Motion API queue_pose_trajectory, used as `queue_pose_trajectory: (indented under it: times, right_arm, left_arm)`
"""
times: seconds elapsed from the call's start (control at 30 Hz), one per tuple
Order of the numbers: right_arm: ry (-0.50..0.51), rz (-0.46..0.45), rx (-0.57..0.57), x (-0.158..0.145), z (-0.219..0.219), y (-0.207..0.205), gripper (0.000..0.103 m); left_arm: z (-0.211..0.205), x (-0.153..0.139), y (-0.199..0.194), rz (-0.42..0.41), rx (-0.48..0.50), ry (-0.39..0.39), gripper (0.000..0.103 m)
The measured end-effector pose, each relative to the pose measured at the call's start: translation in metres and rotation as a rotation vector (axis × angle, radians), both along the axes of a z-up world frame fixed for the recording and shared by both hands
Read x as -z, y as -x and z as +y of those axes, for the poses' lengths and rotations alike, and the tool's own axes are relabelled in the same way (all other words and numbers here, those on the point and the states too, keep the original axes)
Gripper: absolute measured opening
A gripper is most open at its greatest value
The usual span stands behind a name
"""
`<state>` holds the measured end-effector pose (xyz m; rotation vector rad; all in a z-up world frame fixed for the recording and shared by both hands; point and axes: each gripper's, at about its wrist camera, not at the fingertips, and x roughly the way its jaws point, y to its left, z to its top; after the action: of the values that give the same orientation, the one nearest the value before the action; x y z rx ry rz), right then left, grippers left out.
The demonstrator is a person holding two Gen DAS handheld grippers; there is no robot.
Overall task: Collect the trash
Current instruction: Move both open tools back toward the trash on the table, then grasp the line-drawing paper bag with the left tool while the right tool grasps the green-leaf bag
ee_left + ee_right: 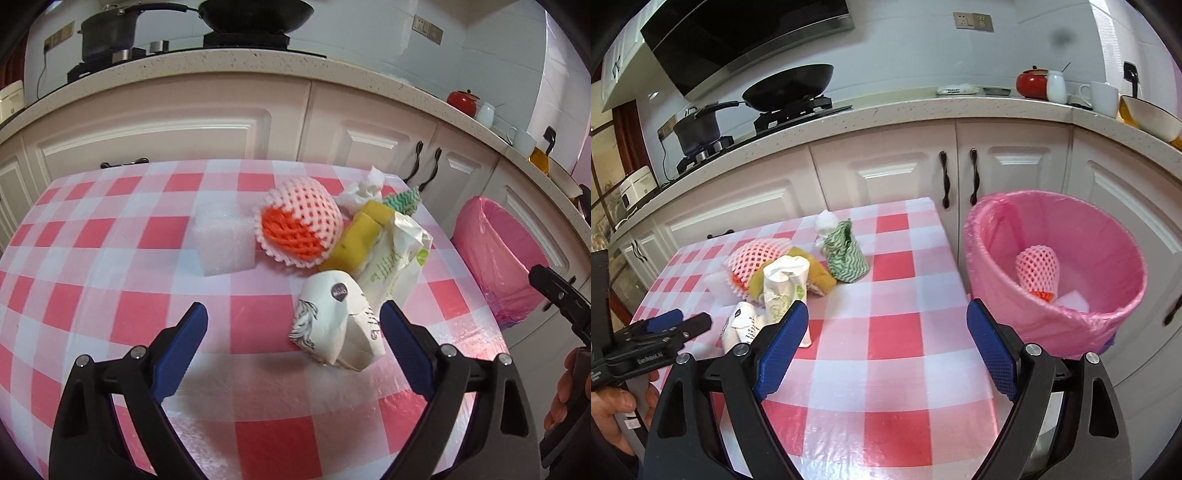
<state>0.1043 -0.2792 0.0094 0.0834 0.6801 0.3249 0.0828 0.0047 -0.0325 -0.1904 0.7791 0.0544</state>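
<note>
Trash lies in a heap on the red-and-white checked table (110, 280): a crushed white paper cup (334, 317), a white-green wrapper (397, 258), a yellow sponge (356, 240), a pink-orange foam fruit net (299, 225), a clear foam block (223, 243), white tissue (364, 188) and a green zigzag cloth (846, 254). My left gripper (293, 315) is open, just short of the cup. My right gripper (886, 317) is open and empty over the table's right part. The pink-lined bin (1060, 269) stands right of the table and holds another foam net (1036, 269).
White kitchen cabinets (886, 170) stand behind the table under a speckled counter (221, 66) with a stove, wok (790, 86) and pot. A red pot (1030, 83), mugs and a bowl stand at the counter's right. The table's far edge is close to the cabinets.
</note>
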Motion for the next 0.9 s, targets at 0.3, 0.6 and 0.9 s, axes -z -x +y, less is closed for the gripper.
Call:
queue_pose_trajectory:
  times: [0.3,0.6,0.9]
  right_arm:
    - [0.01,0.011,0.001,0.0,0.001,-0.006,0.083]
    - [0.016,0.03,-0.023,0.006,0.016,-0.013,0.083]
    - [0.004,0.055,-0.081,0.016,0.053,-0.026,0.083]
  left_arm:
    - [-0.012,0.019,-0.021,0.049,0.027,0.038,0.091]
    - [-0.014,0.039,-0.041,0.117,0.034,0.051,0.076]
    - [0.01,0.05,-0.033,0.173,0.036,0.047,0.042]
